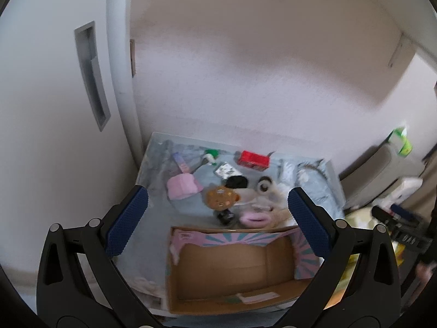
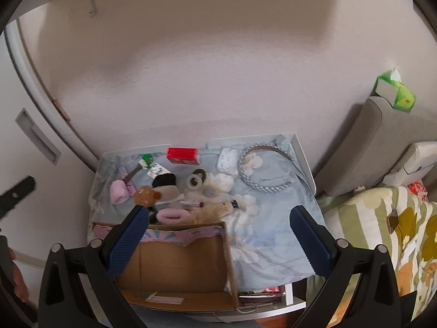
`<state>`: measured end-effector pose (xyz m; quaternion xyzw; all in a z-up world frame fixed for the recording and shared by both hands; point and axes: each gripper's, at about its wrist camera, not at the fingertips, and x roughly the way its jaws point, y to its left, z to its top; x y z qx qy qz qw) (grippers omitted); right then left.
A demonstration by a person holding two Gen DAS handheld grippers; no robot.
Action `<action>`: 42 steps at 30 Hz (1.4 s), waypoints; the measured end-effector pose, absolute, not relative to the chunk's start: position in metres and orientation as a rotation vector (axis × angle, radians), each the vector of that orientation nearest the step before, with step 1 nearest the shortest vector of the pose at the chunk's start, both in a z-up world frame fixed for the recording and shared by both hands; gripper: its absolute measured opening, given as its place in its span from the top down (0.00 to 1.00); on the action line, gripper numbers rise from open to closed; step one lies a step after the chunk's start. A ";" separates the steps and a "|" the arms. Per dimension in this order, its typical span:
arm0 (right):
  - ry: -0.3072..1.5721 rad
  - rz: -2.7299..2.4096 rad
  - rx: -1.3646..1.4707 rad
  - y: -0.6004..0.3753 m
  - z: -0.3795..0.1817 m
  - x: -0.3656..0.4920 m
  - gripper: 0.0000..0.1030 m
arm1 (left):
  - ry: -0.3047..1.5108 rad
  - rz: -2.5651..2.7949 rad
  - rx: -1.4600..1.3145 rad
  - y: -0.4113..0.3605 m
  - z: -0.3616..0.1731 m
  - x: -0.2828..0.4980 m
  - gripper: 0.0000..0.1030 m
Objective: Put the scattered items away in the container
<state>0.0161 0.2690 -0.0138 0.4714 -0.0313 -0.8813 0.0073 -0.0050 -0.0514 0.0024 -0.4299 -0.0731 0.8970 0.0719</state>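
Both the left gripper point(image 1: 218, 220) and right gripper point(image 2: 218, 225) hung spread and empty above the empty cardboard box point(image 1: 232, 270), the scattered items point(image 2: 174, 191) lying on the table point(image 2: 273, 235) just beyond; probably best to descend squarely onto one piece.

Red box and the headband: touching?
Apart. The right wrist view shows the red box at the back of the table and the headband well off to its right, with bare cloth and a white packet between them.
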 end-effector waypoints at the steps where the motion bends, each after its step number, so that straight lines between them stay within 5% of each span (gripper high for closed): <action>1: -0.092 -2.743 1.478 0.274 -0.020 0.013 0.01 | -0.179 2.693 -1.303 -0.051 -0.002 -0.009 0.01; 11: -0.130 -2.701 1.514 0.308 -0.055 -0.017 0.01 | -0.016 2.541 -1.343 -0.041 -0.053 -0.050 0.01; 20: -0.040 -2.705 1.544 0.313 -0.082 -0.055 0.01 | 0.357 2.220 -1.359 0.006 -0.125 -0.101 0.01; 25: 0.076 -2.646 1.571 0.310 -0.114 -0.086 0.13 | 0.568 2.089 -1.352 0.034 -0.170 -0.126 0.01; 27: 0.076 -2.621 1.581 0.310 -0.129 -0.099 0.29 | 0.602 2.047 -1.363 0.042 -0.186 -0.136 0.01; 36: 0.116 -2.483 1.735 0.313 -0.210 -0.151 0.61 | 0.670 1.801 -1.363 0.064 -0.235 -0.160 0.02; 42: 0.128 -2.433 1.791 0.315 -0.239 -0.168 0.65 | 0.691 1.730 -1.392 0.062 -0.256 -0.163 0.06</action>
